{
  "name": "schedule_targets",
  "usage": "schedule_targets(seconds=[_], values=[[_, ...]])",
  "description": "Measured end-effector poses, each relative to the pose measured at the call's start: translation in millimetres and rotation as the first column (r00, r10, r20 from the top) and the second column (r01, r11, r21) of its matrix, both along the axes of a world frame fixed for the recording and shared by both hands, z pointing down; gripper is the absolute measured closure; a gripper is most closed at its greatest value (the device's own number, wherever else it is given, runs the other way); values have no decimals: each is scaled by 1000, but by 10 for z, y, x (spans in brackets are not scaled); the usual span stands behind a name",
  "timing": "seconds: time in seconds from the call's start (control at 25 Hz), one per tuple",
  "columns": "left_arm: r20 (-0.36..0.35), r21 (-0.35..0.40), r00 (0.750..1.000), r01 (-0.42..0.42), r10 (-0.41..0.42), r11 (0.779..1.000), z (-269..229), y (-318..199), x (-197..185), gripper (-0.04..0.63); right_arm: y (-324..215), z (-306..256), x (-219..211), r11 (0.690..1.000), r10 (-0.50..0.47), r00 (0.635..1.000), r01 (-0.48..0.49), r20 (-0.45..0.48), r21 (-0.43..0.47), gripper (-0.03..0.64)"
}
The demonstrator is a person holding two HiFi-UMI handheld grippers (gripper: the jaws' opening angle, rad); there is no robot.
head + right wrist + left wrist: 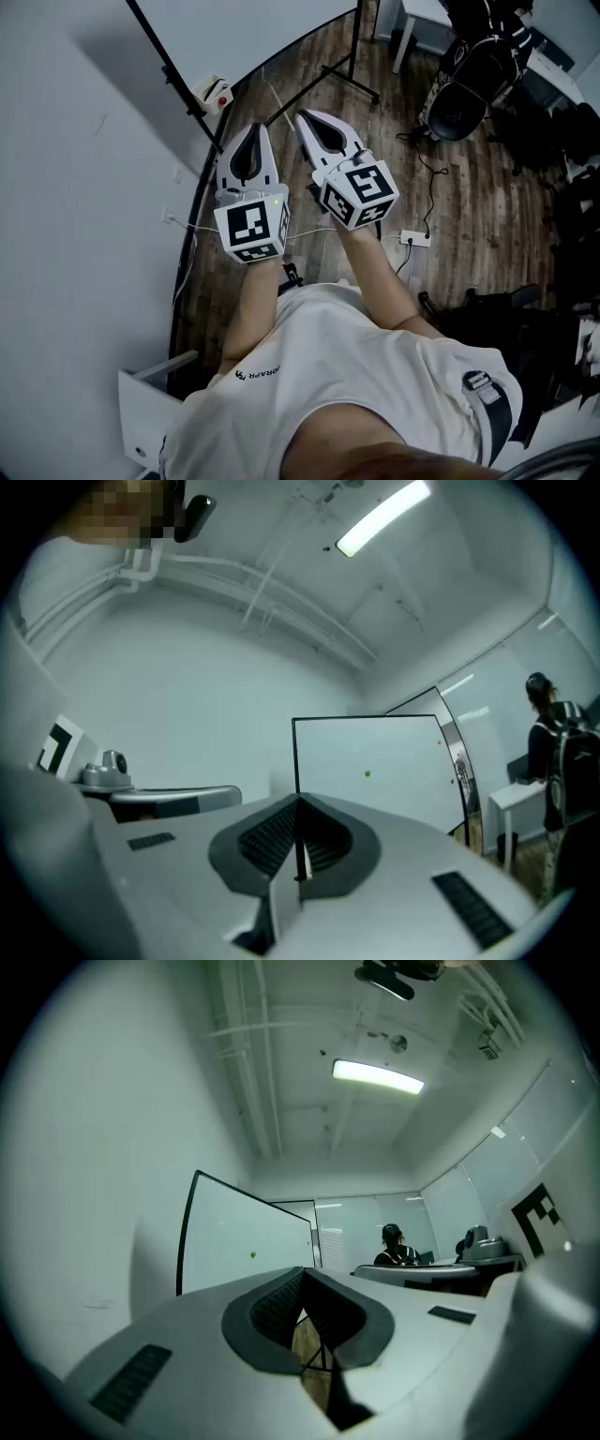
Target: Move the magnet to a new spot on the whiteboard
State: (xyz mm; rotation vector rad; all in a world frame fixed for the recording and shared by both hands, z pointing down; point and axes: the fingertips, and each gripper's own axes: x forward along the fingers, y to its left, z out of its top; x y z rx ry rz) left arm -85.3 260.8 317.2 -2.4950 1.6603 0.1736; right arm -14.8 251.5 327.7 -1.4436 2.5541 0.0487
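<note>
Left gripper: jaws closed tip to tip, nothing between them. Right gripper: jaws pressed together too, holding nothing. Both are held side by side, near each other and not touching, in front of the person's white shirt, and both point toward 12 o'clock in the head view.

Whiteboard stands ahead, well apart from both grippers. Magnet is a small green dot stuck on the board face, roughly mid-board. It sits at about 1 o'clock from the right jaw tips in the right gripper view and at about 11 o'clock from the left tips in the left gripper view.

Wood floor below. Black stand legs at 12 o'clock, power strip at 3 o'clock of the hands. A person with a backpack stands at 3 o'clock of the board. Ceiling light is on overhead.
</note>
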Motion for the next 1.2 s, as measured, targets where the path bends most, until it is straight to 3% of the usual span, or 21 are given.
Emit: schedule_targets(seconds=[0.28, 0.48, 0.72, 0.92, 1.2], values=[[-3, -22, 1000, 9, -9, 1000, 91, -13, 11, 592, 7, 61, -32, 999, -32, 999, 31, -28, -15, 604], [-7, -29, 1000, 19, -20, 999, 138, -22, 73, 592, 23, 104, -75, 998, -66, 991, 65, -113, -15, 604], [-9, -49, 999, 41, -41, 998, 228, -56, 254, 592, -36, 159, 152, 997, -69, 993, 66, -92, -30, 604], [-8, -56, 995, 100, -100, 993, 307, -42, 377, 592, -5, 225, 320, 996, -87, 986, 86, -139, -18, 604], [6, -71, 994, 108, -108, 992, 396, -93, 620, 592, -102, 272, 578, 994, -104, 991, 101, -78, -38, 604]])
